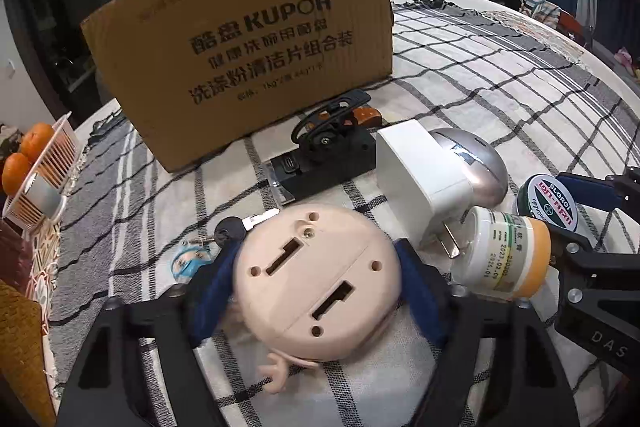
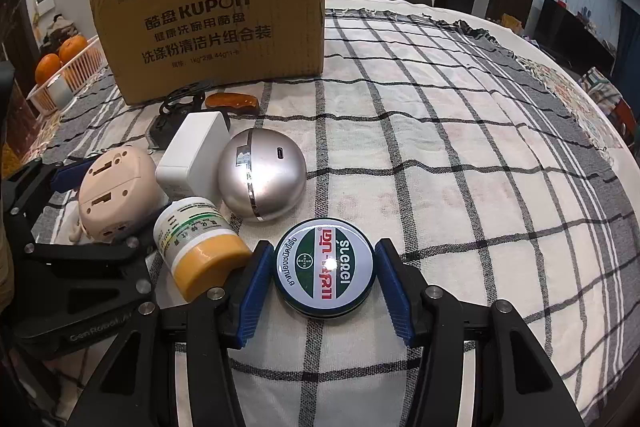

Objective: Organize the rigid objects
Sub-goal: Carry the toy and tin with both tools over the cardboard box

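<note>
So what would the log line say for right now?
left gripper: around beige round toy | right gripper: pads on round tin | both on table | cardboard box: behind

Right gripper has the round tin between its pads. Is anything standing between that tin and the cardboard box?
Yes. From the round tin, the straight line to the cardboard box crosses the silver dome-shaped gadget, the white charger and a black tool at the box's foot. Lifting over them looks simplest.

Both wrist cameras look steeply down, close, sharing the cardboard box [image 1: 240, 47] beyond.
</note>
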Demonstrator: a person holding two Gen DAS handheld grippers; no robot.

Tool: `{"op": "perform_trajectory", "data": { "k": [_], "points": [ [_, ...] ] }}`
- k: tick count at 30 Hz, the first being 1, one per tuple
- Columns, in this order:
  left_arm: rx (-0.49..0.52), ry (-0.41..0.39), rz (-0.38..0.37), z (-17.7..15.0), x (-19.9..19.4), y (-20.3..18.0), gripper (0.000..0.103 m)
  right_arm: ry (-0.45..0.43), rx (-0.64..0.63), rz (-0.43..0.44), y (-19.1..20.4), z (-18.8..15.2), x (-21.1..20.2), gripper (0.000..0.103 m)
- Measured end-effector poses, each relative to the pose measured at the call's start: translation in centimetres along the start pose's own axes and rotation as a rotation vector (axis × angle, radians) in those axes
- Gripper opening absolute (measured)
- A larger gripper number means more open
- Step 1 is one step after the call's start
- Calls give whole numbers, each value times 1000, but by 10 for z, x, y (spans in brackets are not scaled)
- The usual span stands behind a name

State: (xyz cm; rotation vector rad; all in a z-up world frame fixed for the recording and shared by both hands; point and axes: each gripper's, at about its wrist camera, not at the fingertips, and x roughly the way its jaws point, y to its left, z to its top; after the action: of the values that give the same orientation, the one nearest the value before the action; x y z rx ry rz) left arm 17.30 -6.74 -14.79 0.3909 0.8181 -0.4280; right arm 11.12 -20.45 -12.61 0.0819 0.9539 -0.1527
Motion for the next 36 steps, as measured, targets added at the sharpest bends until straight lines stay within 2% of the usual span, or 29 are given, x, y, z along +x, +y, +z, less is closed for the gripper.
{"op": "perform_trajectory", "data": {
  "k": [6,12,26,36],
  "points": [
    [-47,12,-22,-3,-8,3,74,-1,13,7,-2,-1,-2,53],
    [-100,3,-9,-3,-23,6,74,-35,18,10,-4,0,-12,53],
    [-241,-86,55,20,-75,28,74,-165,17,72,-3,27,-49,53],
    [-285,-177,113,50,-107,47,74,-280,16,141,6,57,-78,53]
  ]
}}
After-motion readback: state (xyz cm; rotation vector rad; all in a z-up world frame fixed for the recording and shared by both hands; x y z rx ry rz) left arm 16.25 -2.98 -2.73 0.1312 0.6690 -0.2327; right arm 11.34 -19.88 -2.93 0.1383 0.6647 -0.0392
